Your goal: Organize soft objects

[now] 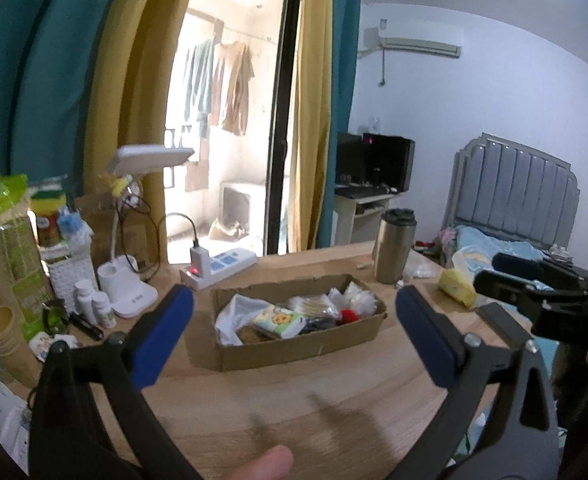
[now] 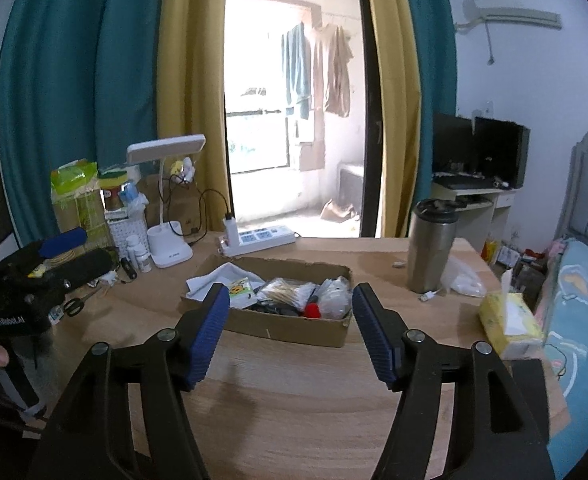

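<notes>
Both grippers are empty right now, fingers spread with nothing between them. The left gripper (image 1: pixel 294 300) has its blue pads (image 1: pixel 166 336) really wide apart, and the right gripper (image 2: pixel 290 300) has its blue pads (image 2: pixel 208 332) apart too, just not as wide. Both hang over the bare near part of the wooden table (image 1: pixel 294 408), pointed at the cardboard box (image 1: pixel 294 346), which sits about mid-table, short of the far edge, with no pad touching it. The soft stuff is piled in the box: a white cloth (image 1: pixel 234 316) at its left end, a small tissue pack with a cartoon print (image 1: pixel 278 320) next to that, a bag of cotton swabs (image 1: pixel 314 304), something red and fuzzy (image 1: pixel 348 315), and some crinkly clear bags (image 1: pixel 358 298) at the right end. There's a dark thing under the pile but I can't make out what it is. Behind the box, near the far edge, is a white power strip (image 1: pixel 222 266) with a charger plugged in. A white desk lamp (image 1: pixel 130 292) stands toward the far left corner beside some small white bottles (image 1: pixel 94 304), and a steel travel mug (image 2: pixel 430 246) stands toward the far right. A yellow tissue pack (image 2: pixel 510 324) lies by the right edge. A fingertip (image 1: pixel 262 464) pokes into the bottom of the left view.
</notes>
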The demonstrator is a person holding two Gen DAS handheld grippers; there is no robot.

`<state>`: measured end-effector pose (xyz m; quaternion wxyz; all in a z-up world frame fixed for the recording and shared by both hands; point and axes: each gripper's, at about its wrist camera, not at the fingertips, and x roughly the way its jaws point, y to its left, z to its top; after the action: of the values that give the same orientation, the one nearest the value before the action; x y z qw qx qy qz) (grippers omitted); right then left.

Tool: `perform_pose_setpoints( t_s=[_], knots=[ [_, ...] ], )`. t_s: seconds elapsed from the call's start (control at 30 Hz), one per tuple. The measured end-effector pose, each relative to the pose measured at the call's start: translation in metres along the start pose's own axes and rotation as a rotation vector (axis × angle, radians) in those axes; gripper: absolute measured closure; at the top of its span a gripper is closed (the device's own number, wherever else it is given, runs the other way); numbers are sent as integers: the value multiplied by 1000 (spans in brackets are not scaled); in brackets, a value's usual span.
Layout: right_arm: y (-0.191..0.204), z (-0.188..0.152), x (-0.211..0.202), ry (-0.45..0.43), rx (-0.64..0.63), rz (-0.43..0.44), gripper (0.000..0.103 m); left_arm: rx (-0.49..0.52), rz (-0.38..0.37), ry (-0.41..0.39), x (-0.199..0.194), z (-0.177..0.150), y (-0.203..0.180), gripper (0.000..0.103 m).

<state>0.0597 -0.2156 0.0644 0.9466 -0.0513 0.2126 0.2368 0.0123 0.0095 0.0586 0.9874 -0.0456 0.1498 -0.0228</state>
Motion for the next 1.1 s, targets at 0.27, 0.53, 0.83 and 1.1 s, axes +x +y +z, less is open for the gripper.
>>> perform_pose_setpoints(
  t_s=[0.27,0.53,0.83,1.1],
  knots=[
    [-5,-5,-31,-66,19,-36,30,15,6,-41,-24,6,-7,1],
    [-8,-6,-49,-102,27,-47,29,42,-2,-65,-38,10,-18,1],
    [-3,-8,-49,-104,18,-41,29,74,-24,-64,-41,7,-28,1],
    [1,-7,-48,-101,21,-24,29,75,-36,-53,-39,5,-31,1]
  ],
)
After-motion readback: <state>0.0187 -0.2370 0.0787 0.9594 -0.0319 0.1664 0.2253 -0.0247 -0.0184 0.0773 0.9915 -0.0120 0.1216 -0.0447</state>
